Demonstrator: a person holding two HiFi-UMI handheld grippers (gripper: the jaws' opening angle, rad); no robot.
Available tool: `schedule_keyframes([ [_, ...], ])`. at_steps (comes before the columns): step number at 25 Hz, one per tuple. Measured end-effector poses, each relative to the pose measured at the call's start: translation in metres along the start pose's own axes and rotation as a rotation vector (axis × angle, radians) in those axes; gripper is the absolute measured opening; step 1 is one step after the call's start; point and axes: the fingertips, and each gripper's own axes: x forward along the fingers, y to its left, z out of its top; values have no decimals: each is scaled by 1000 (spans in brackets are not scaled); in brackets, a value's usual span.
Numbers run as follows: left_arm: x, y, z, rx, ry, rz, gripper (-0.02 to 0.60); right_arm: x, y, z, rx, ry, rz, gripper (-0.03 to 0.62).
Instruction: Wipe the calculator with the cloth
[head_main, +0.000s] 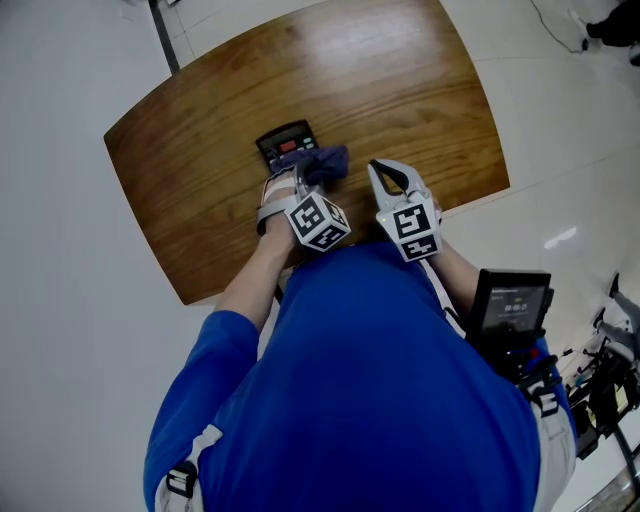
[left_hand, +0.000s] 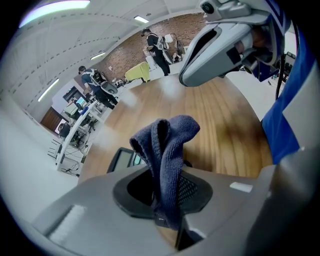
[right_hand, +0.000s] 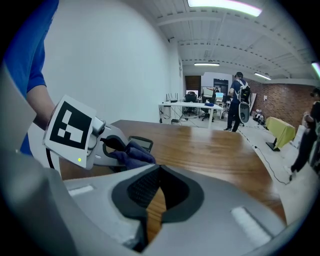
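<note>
Where the left gripper closes, its jaws are clamped on a dark blue cloth, which stands up out of them in a folded bunch. In the head view that bunch sits over the near right corner of the calculator; whether it presses on the casing cannot be told. The calculator lies flat on the wooden worktop, towards the near edge, with its display end away from the person. In the left gripper view only a corner of it shows, just left of the cloth.

The right gripper has its jaws drawn together with only a thin slit between the pads, and nothing is held there; bare wood shows through. In the head view it hovers just right of the cloth, close beside the left gripper but apart from it. From the right gripper view the left gripper, the cloth and the calculator's edge line up at the left. A blue sleeve covers the person's left arm.
</note>
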Motion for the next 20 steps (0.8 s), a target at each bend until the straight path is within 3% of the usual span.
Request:
schedule_keyframes([
  [14,-24,10,-75,-101,103,54,63,6,12,15,-26,-28,39,0],
  [20,-23,12,-72,-109,92,56,63,6,10,14,-25,-27,33,2],
])
